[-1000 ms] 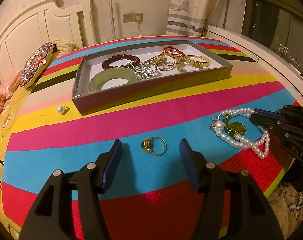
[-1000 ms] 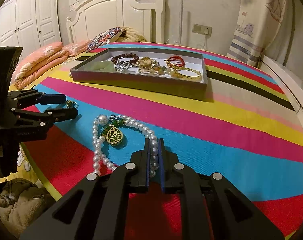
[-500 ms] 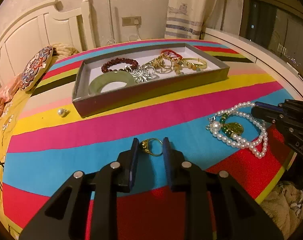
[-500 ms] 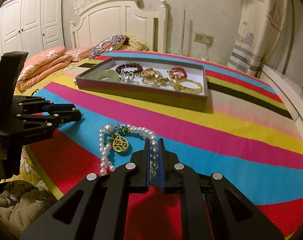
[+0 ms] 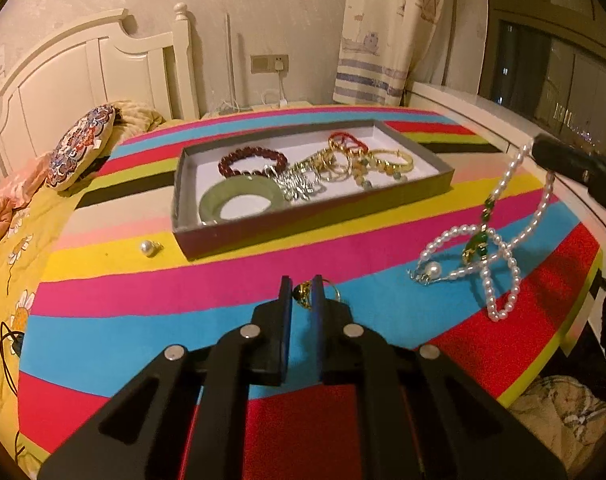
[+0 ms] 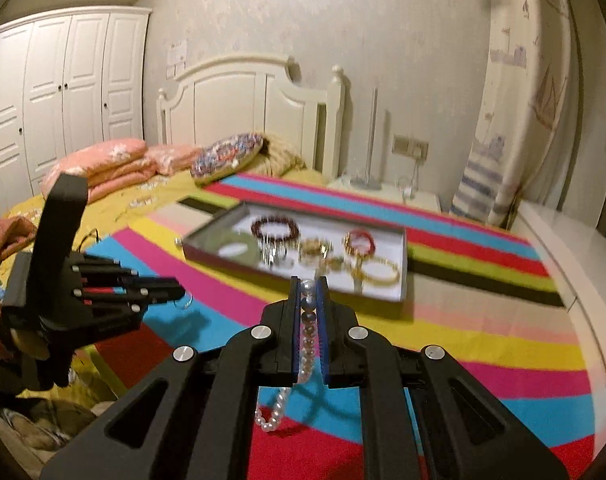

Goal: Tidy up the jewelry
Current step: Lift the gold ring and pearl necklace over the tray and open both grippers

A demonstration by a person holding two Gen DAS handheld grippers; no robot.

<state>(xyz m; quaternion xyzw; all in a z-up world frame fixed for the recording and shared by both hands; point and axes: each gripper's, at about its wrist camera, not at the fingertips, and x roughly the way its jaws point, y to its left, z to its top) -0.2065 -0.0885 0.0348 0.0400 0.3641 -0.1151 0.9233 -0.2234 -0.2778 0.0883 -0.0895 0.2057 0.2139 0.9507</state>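
Observation:
My left gripper (image 5: 301,290) is shut on a gold ring (image 5: 305,297) just above the striped cloth; the right wrist view shows that gripper (image 6: 179,293) with the ring (image 6: 185,302) at its tip. A pearl necklace (image 6: 308,320) with a green pendant (image 5: 476,245) is pinched in my right gripper (image 6: 308,290), which is shut on the strand. The necklace hangs from that gripper (image 5: 539,149), its lower loops (image 5: 499,280) still on the cloth. A grey tray (image 5: 303,222) beyond holds bracelets, a jade bangle (image 5: 239,200) and gold pieces.
A loose pearl earring (image 5: 147,247) lies on the cloth left of the tray. A round patterned cushion (image 5: 81,146) and a white headboard (image 5: 83,76) stand behind. A white ledge (image 5: 483,112) runs along the right. The cloth's front edge drops to a floor with crumpled fabric (image 5: 563,404).
The left jaws closed on the gold ring and lifted slightly. The right gripper rose with the pearl strand, pulling part of the necklace up off the cloth.

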